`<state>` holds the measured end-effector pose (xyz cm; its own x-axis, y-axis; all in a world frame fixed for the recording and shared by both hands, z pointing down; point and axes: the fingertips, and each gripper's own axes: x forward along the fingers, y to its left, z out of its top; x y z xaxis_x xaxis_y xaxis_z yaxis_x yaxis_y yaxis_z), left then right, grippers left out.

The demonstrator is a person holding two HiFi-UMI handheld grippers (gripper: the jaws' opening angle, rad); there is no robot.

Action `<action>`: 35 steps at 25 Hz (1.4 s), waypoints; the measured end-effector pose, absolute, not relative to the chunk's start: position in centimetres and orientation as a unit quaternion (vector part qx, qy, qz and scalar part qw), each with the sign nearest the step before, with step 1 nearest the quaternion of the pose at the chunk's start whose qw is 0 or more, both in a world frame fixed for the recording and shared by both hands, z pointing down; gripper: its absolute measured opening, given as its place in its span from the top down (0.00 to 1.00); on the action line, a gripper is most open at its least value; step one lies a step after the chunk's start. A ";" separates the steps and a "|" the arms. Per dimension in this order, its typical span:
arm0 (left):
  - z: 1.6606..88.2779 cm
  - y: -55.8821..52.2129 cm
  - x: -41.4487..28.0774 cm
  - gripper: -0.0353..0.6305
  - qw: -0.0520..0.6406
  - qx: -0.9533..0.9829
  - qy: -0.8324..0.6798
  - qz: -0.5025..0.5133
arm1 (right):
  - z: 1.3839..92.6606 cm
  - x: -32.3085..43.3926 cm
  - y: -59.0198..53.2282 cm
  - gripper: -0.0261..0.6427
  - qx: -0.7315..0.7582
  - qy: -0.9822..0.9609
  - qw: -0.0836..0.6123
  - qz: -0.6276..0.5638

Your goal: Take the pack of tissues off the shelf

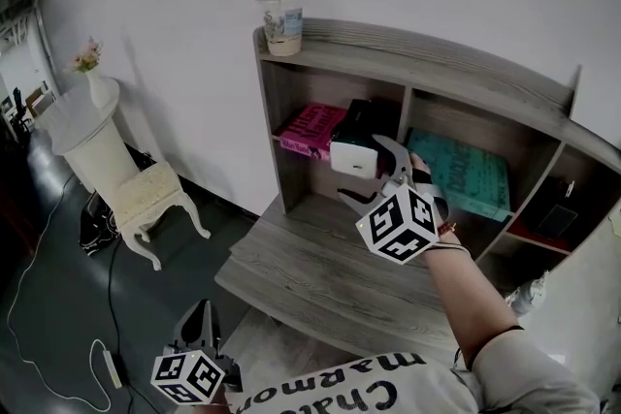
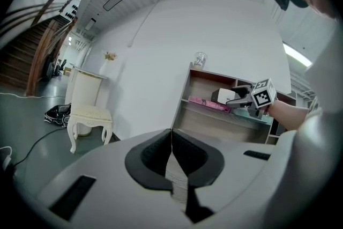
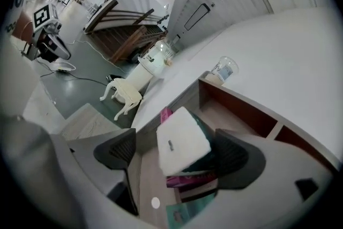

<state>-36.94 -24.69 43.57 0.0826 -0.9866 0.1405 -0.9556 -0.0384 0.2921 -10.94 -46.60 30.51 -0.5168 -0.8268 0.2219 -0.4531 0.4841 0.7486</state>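
**Assessor:** Status of the right gripper (image 3: pixel 174 152)?

**Inspector:** It is at the shelf (image 1: pixel 388 44) with its jaws wide apart, pressing on nothing. The pack of tissues (image 3: pixel 182 139) lies between them, on top of the pink book (image 1: pixel 310 128) in the shelf's left compartment. There is a plain gap on the left pad's side. The right pad sits closer to the pack but does not appear to touch it.

**Assessor:** And the left gripper (image 2: pixel 171 154)?

**Inspector:** It hangs low, well away from the shelf, with its jaws closed together on nothing. In my judgement it has no part in this step.

**Assessor:** Recommended handling?

**Inspector:** The step in hand is the grasp.
- Centre the pack between the pads first, since it sits off toward the right one.
- Advance until the pads cover the pack's sides well, then close squarely.
- The pack looks soft, so moderate pressure should do. A pinch on the near corner alone may let it swivel.
- Keep both pads off the pink book beneath, or the book may come along.

**Assessor:** Clearances?

**Inspector:** The compartment roof is above the jaws. The upright divider (image 1: pixel 403 116) stands to the side of the right-hand jaw, with the teal book (image 1: pixel 461 172) past it, so there is little room sideways. Open room lies behind the jaws, over the tabletop (image 1: pixel 310 271). I advise withdrawing straight back before lowering. A cup (image 1: pixel 283 22) stands on the top board above, so avoid knocking that edge.
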 end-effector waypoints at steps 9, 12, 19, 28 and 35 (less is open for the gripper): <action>44.1 -25.2 -36.1 0.92 0.171 0.723 -0.667 -0.058 | 32.0 -9.4 -48.1 0.38 0.423 -0.733 0.325 -0.423; 44.0 -25.2 -35.8 0.92 0.171 0.725 -0.665 -0.056 | 31.7 -9.1 -48.1 0.42 0.436 -0.727 0.313 -0.430; 43.6 -25.1 -35.9 0.92 0.168 0.724 -0.666 -0.061 | 31.3 -9.1 -48.2 0.47 0.451 -0.722 0.301 -0.430; 43.7 -24.7 -36.5 0.92 0.169 0.722 -0.668 -0.062 | 30.9 -8.8 -48.3 0.50 0.464 -0.734 0.288 -0.404; 44.0 -24.4 -36.8 0.92 0.170 0.720 -0.670 -0.063 | 30.8 -8.8 -48.3 0.51 0.464 -0.737 0.296 -0.392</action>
<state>-36.79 -24.35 43.99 0.0950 -0.9861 0.1365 -0.9433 -0.0454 0.3288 -8.83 -48.33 30.80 -0.3946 -0.9160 0.0727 -0.4518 0.2623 0.8527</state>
